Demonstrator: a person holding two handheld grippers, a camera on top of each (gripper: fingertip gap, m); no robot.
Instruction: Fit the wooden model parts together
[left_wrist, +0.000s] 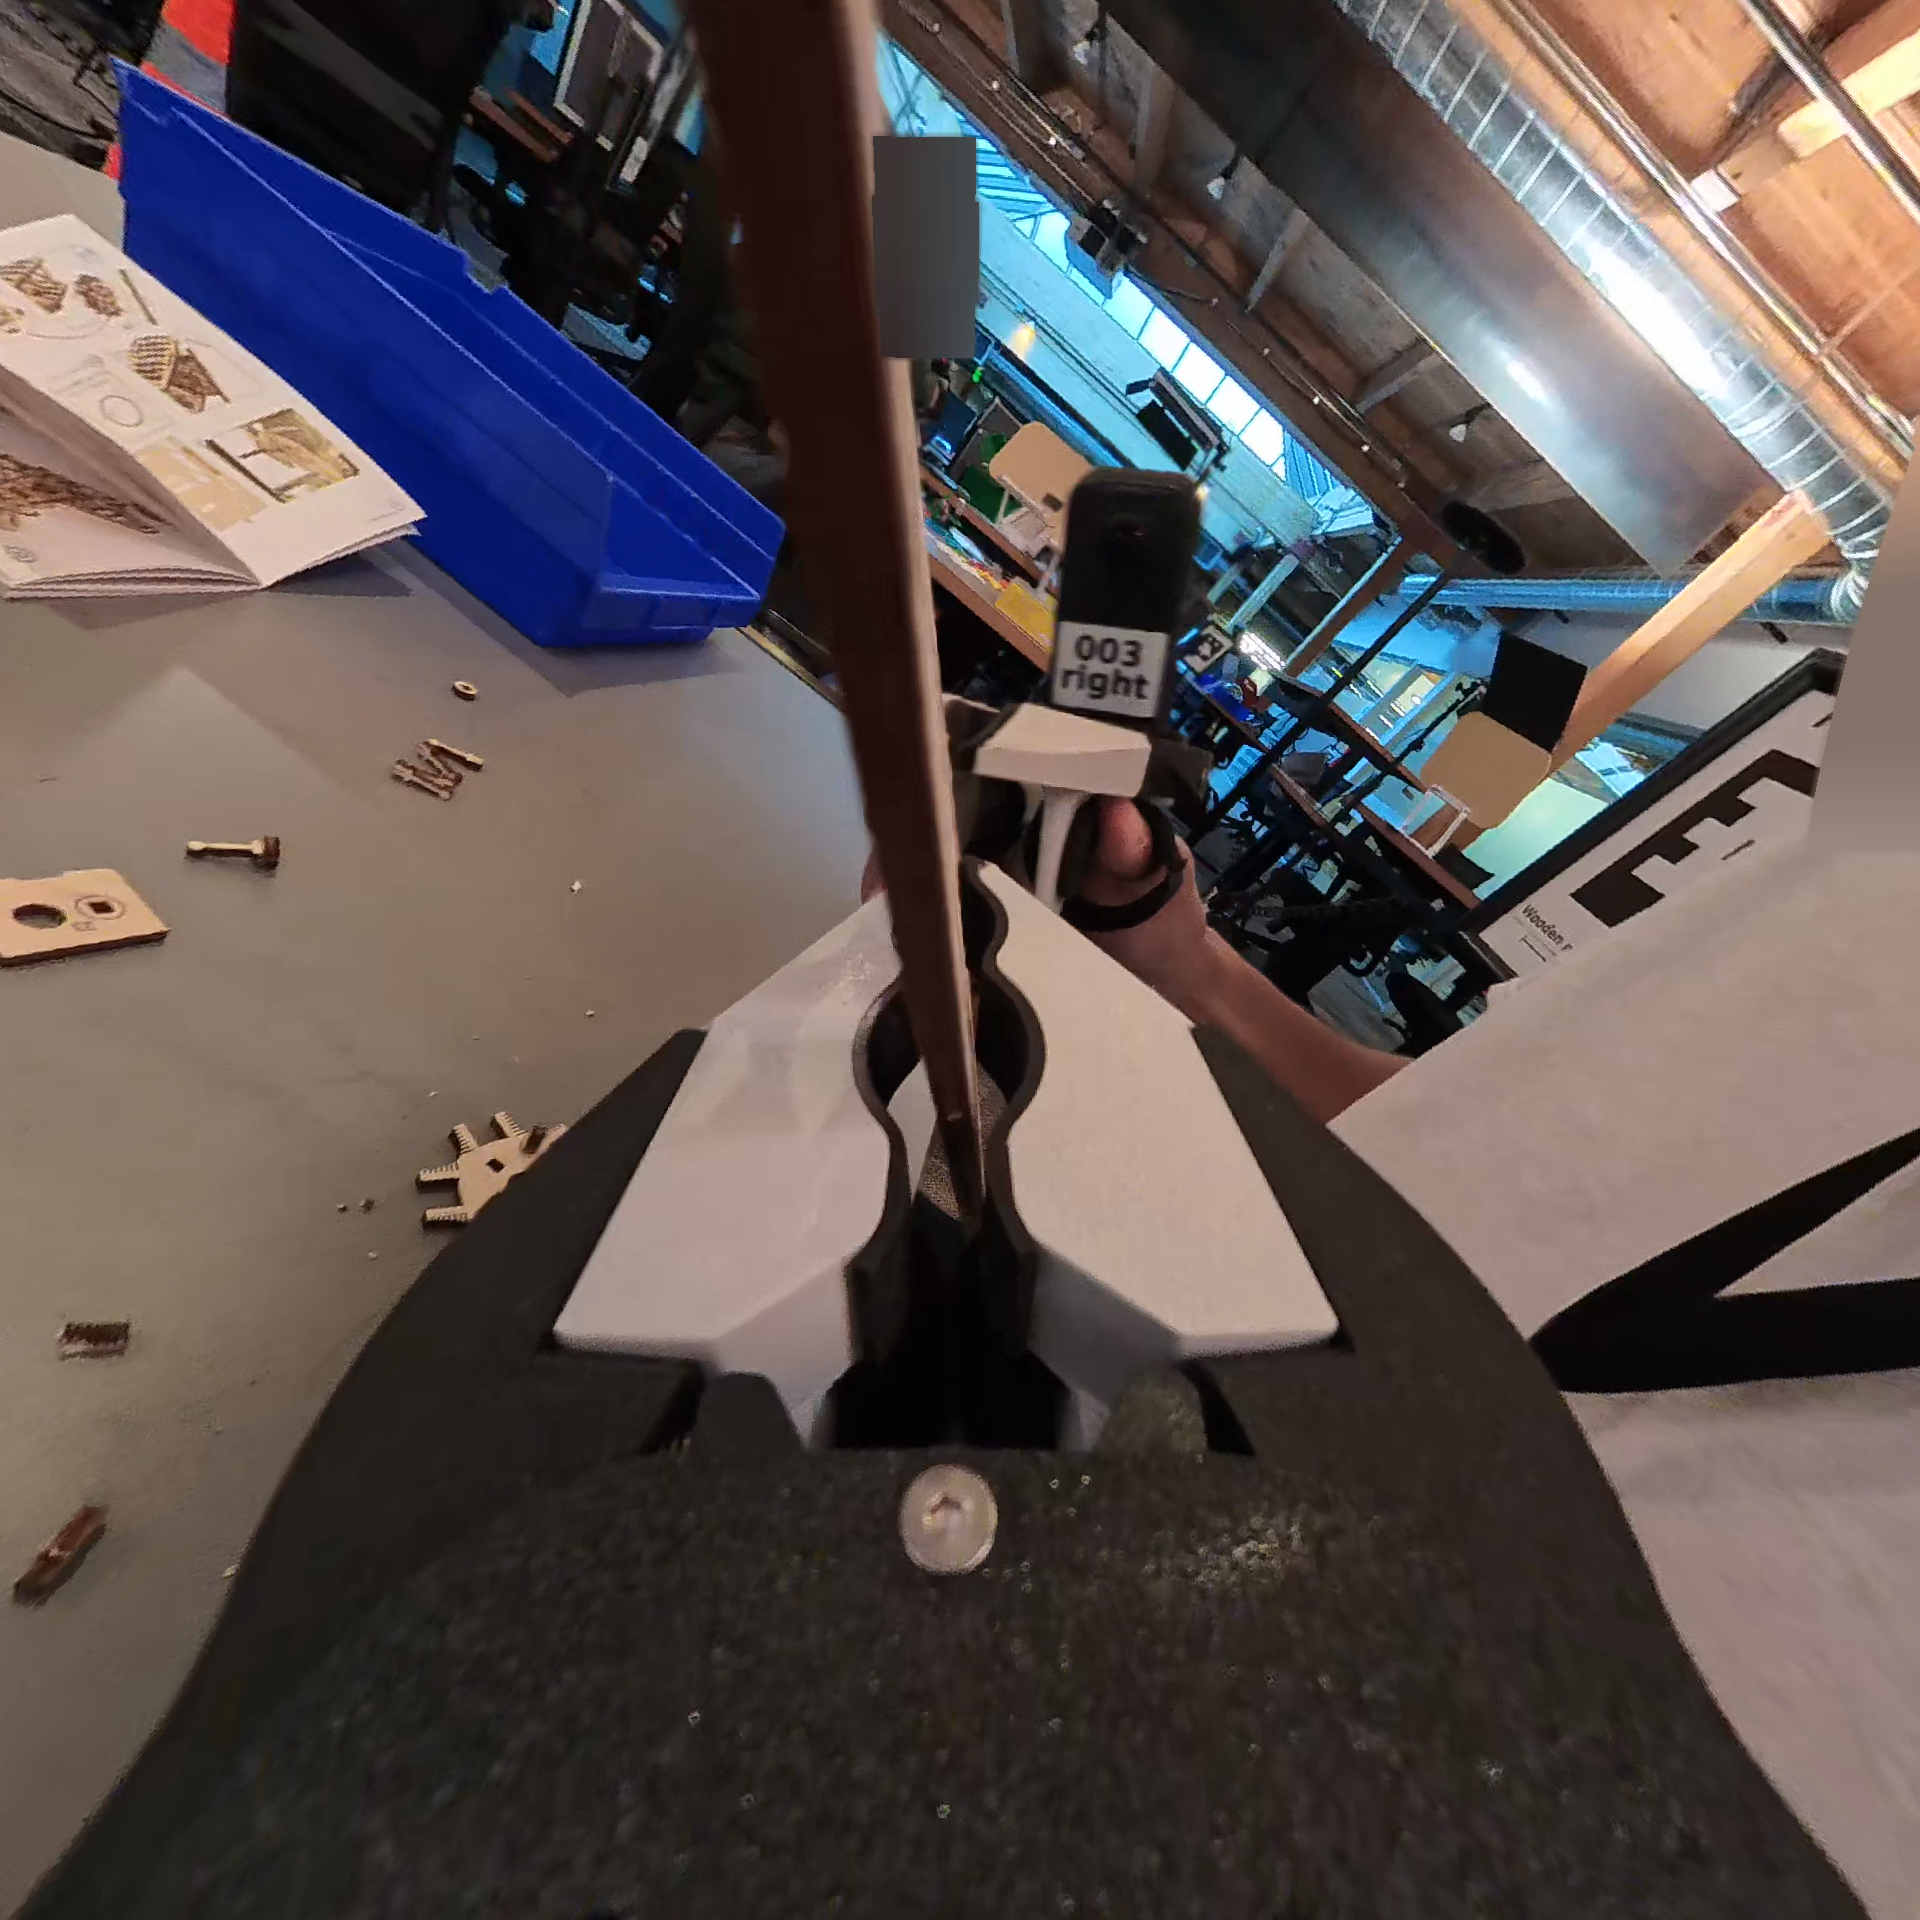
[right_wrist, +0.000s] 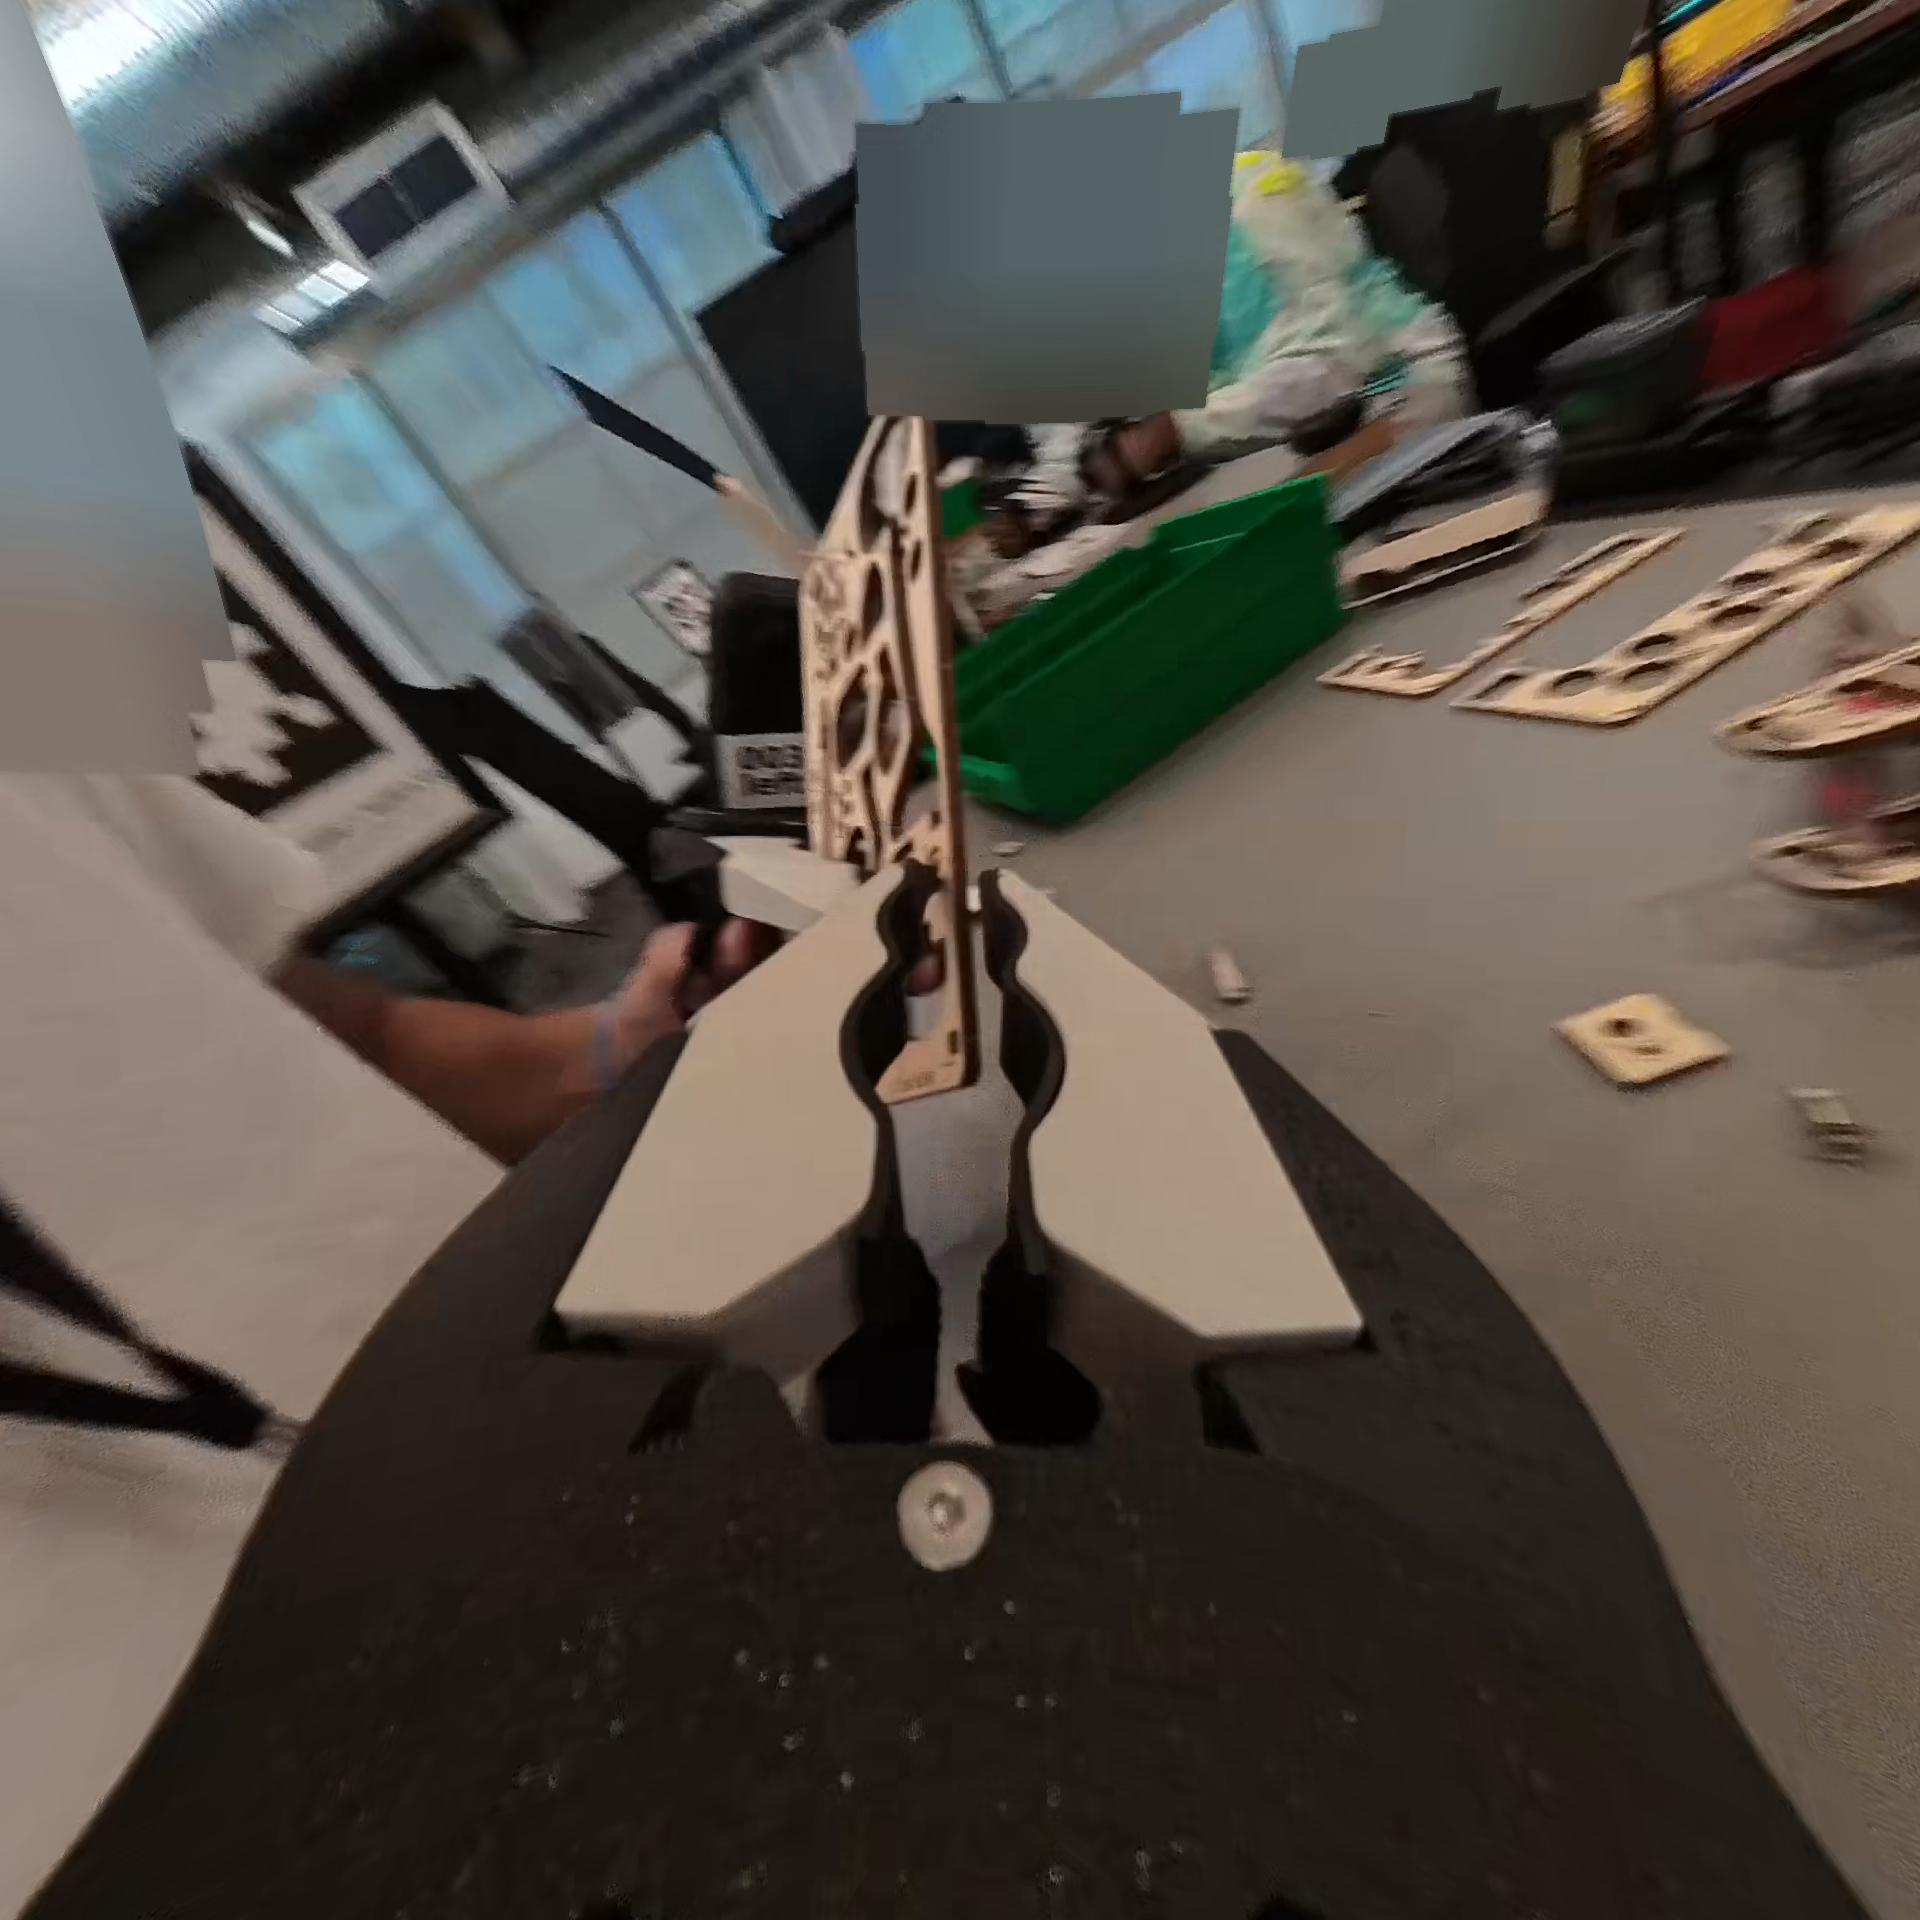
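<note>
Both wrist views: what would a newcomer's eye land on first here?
In the left wrist view, a thin wooden sheet seen edge-on rises from the left gripper, which is shut on it. In the right wrist view the same sheet shows its cut-out face, its lower corner lying between the fingers of the right gripper. Bright bins catch the eye next: a blue bin behind the open booklet, and a green bin on the grey table.

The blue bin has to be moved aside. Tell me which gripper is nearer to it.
Left. The left gripper, shut on the wooden sheet, has the blue bin ahead to its left; the right gripper is on the sheet's far side.
</note>
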